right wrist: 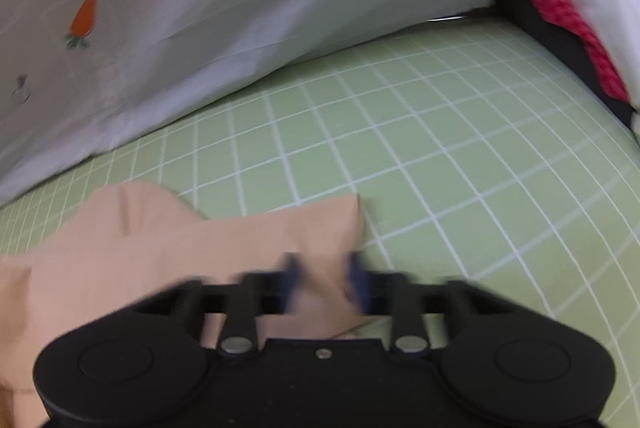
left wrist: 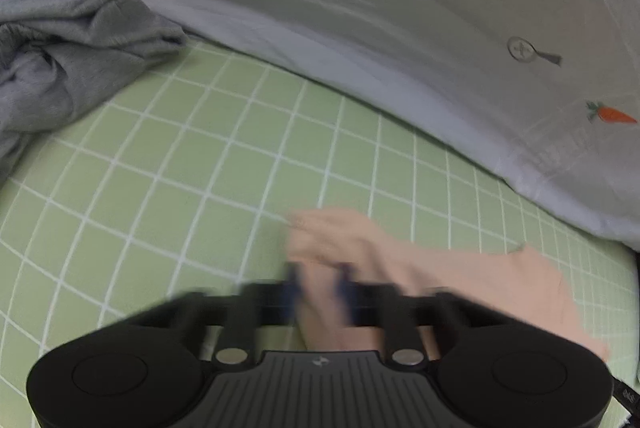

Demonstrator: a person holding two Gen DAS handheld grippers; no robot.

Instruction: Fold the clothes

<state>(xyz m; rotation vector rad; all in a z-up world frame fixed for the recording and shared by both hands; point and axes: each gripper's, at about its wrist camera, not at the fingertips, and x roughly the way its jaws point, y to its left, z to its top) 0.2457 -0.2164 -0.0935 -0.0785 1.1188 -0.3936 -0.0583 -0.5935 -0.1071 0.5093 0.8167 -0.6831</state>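
A peach-coloured garment (right wrist: 120, 248) lies on the green checked sheet of the bed (left wrist: 180, 168), near the sheet's front edge, with a white quilt (left wrist: 360, 8) printed with small carrots bunched along the far side. In the left wrist view the left claw (left wrist: 318, 282) has its blue fingertips (left wrist: 292, 280) brought in on a fold of the peach cloth, which rises between them; the picture is smeared by motion, so the pinch looks closed on the fabric rather than plainly shows it. In the right wrist view the right claw (right wrist: 324, 274) sits at the garment's right-hand corner, its fingertips (right wrist: 356, 276) likewise drawn in with the cloth's edge between them. A crumpled grey garment (left wrist: 68, 44) lies heaped at the far left of the bed, against the quilt and well apart from the peach one. At the far right corner something red and black (right wrist: 568, 24) shows under a white fold.
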